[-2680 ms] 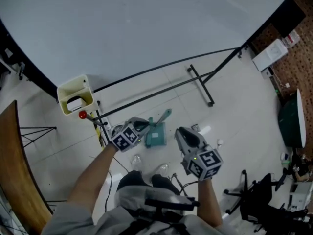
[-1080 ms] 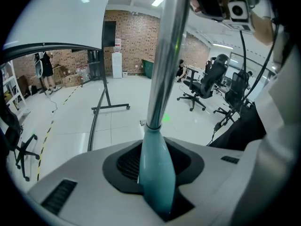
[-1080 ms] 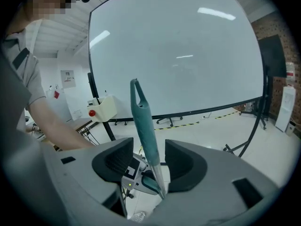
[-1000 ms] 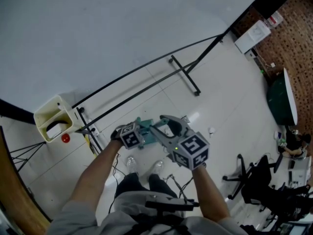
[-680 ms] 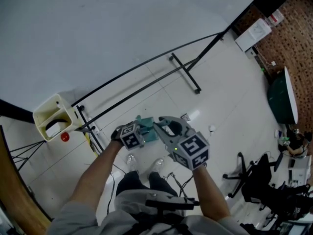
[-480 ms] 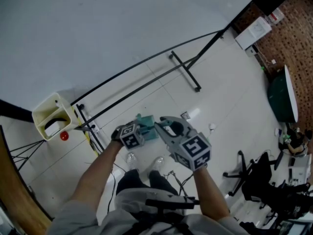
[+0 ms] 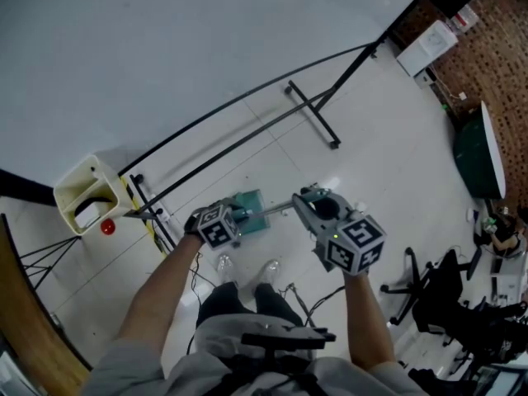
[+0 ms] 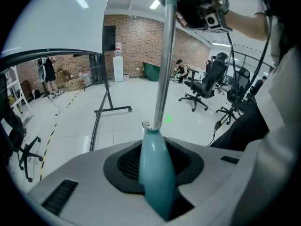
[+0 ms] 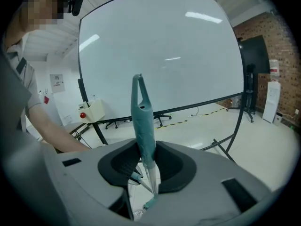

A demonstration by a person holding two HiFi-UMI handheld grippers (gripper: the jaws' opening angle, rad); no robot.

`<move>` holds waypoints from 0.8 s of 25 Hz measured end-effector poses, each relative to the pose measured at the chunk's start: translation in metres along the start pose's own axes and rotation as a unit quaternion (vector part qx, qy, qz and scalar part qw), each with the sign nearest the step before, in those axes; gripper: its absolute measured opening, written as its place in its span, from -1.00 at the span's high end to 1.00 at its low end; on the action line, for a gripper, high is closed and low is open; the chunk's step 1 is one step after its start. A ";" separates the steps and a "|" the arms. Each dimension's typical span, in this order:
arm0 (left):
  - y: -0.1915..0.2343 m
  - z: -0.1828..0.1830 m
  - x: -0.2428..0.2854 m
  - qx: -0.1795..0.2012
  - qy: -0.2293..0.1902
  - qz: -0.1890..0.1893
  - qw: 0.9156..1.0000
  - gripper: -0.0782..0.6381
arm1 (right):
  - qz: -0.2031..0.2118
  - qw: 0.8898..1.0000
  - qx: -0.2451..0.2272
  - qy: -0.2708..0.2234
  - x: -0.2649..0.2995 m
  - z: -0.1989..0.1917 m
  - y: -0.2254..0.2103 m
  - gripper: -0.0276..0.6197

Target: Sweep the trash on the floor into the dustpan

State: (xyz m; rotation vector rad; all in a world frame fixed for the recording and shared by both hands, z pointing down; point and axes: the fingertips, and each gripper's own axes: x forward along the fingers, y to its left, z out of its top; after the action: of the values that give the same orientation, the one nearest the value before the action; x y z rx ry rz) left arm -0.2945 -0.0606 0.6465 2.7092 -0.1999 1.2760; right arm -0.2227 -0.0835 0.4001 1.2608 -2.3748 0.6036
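White tiled floor point(image 7: 371, 139) under big whiteboard point(image 7: 165, 40) on black stand. Teal dustpan point(image 7: 250, 207) sat low over floor, just beside left gripper point(image 7: 231, 219). Left fingers clamped on teal cone neck point(image 8: 155, 168) at foot of metal pole point(image 7: 272, 210). Pole ran across to right gripper point(image 7: 304, 201). Right fingers, just closed, clamped on teal handle point(image 9: 142, 121), loop end pointing away.

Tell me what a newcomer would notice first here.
A huge white screen on a black stand fills the upper head view. At centre, the left gripper clamps the teal sleeve at the foot of a silver pole, while the jaws of the right gripper have just closed on the teal handle end at its top. A teal dustpan shows beside the left gripper.
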 end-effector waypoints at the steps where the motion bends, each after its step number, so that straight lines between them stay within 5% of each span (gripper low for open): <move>1: -0.001 0.001 0.001 0.001 0.003 0.001 1.000 0.46 | -0.003 1.000 0.004 -0.001 0.000 -0.001 -0.001 0.61; 9: 0.001 0.010 -0.003 0.002 0.007 0.017 1.000 0.47 | -0.044 0.999 0.018 -0.014 -0.028 -0.012 -0.020 0.61; 20: -0.009 0.090 -0.039 -0.017 0.014 0.066 0.998 0.49 | -0.124 0.989 0.015 -0.074 -0.128 -0.017 -0.053 0.61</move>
State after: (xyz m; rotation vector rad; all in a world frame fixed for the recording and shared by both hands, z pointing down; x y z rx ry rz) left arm -0.2494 -0.0663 0.5586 2.6864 -0.4010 1.3311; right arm -0.1091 -0.0147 0.3583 1.6345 -2.2802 0.4835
